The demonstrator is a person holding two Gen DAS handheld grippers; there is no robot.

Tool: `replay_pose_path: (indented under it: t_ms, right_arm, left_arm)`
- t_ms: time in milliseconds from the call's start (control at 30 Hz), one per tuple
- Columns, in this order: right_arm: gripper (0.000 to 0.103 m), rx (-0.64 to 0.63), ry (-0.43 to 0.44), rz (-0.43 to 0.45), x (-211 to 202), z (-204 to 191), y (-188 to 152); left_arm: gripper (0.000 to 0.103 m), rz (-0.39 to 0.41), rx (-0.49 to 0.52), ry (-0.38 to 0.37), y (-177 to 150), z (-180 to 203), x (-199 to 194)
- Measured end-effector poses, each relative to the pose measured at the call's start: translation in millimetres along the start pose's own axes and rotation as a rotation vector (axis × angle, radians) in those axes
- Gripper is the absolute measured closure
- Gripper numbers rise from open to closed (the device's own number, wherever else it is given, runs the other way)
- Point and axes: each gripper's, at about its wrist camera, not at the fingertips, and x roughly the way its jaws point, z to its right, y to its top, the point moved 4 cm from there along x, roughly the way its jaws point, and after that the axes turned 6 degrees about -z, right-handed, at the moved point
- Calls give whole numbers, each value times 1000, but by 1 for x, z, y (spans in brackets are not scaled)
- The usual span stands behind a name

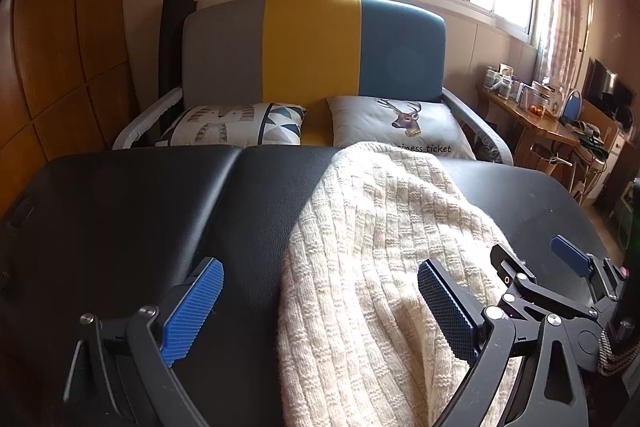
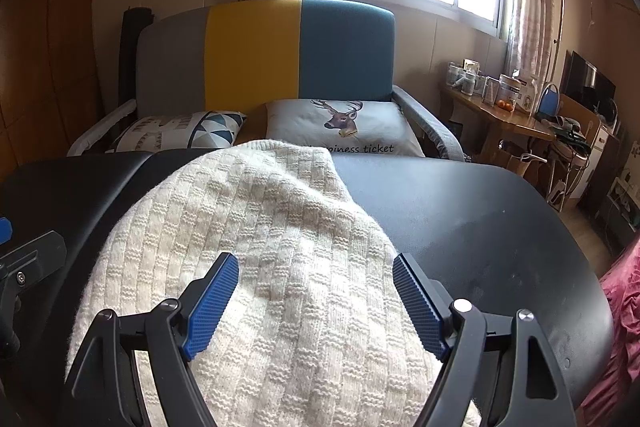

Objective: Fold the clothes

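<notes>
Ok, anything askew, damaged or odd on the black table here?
Nothing damaged or spilled. The cream knit sweater lies rumpled and slantwise across the black table, not squared up. Left gripper and right gripper are both open above it.

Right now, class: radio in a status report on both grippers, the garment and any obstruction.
Left gripper open, empty. Right gripper open, empty, over the cream knit sweater. Sweater lying unfolded on black table. Nothing in the way.
</notes>
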Motion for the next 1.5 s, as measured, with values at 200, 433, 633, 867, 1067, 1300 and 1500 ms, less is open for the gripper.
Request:
replay_pose_path:
  t_ms: [200,433,633,867,1067,1300,1500]
  right_arm:
    - [21,3,8,-8,2,0,-7]
    - [21,34,82,-42,8,6,-14]
    - [21,196,413,-82,8,25,-26]
    - [21,554,727,-192,13,101,-66]
    - [21,780,866,-225,16,146,-103]
    - [21,892,895,-285,30,155,-113]
    - [19,806,931,-275,42,126,-79]
  left_arm:
    - [4,-37,-2,3,-8,2,9]
    - [3,-52,33,-20,-13,4,15]
    - [0,-170,-36,-325,-31,0,31]
    - [0,-289,-122,-476,-61,-22,45]
    - [0,-377,-174,-450,-86,-46,58]
    - [0,-384,-106,-452,-87,-30,45]
    - [0,-351,60,-325,-88,-6,42]
